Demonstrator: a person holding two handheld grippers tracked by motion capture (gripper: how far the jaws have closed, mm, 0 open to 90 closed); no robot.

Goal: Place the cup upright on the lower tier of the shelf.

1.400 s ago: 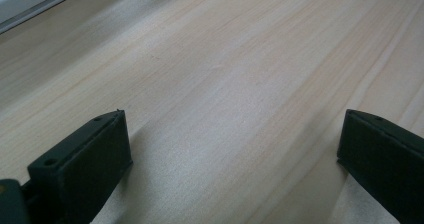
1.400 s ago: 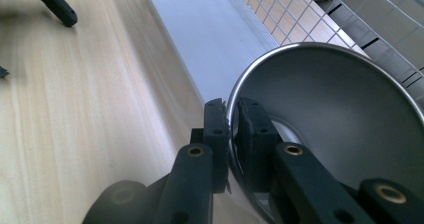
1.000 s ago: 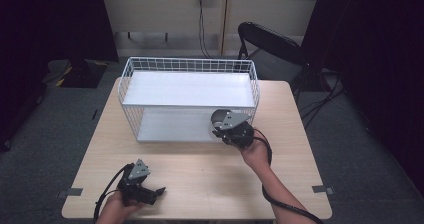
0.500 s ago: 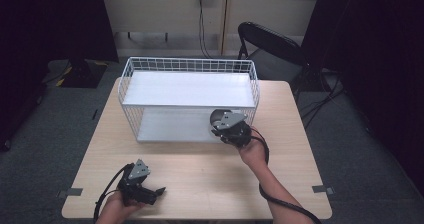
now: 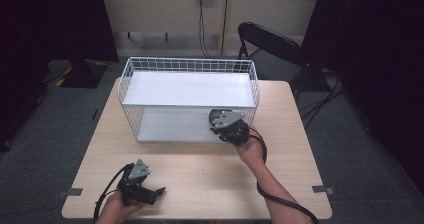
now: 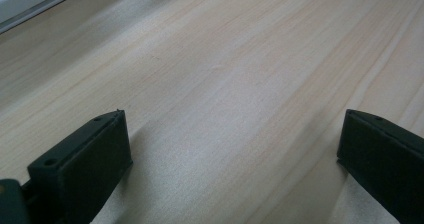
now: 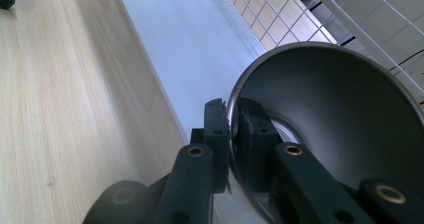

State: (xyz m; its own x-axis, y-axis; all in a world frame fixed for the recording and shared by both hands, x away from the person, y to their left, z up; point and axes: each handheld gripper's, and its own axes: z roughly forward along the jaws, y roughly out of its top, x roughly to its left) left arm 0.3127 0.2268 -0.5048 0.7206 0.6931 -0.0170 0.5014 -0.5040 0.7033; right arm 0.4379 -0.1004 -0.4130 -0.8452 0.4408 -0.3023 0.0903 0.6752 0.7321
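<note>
Steel, thin-walled and dull grey, a metal bowl [image 7: 340,134] hangs by its rim from the right gripper [image 7: 231,139], whose jaws are pinched onto the edge, one inside the wall and one outside. The bowl is held at the open front of a white wire rack [image 5: 190,66], at its right end, above the lower white shelf [image 7: 185,49] and just past that shelf's front edge. In the high view the right gripper [image 5: 229,126] sits at the mouth of the lower tier, under the upper shelf [image 5: 187,89], with the person's right hand [image 5: 251,151] behind it.

By its look the bowl is light and rigid, unlikely to break but smooth enough to swivel or slip in a narrow rim pinch; the rim is the only practical hold for two flat jaws, and a deeper bite would probably steady it. It would likely ring or skid if set down carelessly on the hard shelf.

Near the front left corner of the wooden bench [image 5: 200,169], well apart from the rack, the left gripper [image 5: 145,190] lies low over bare wood with its jaws spread wide and nothing between them. A black folding chair [image 5: 272,49] stands beyond the bench's far right corner.
</note>
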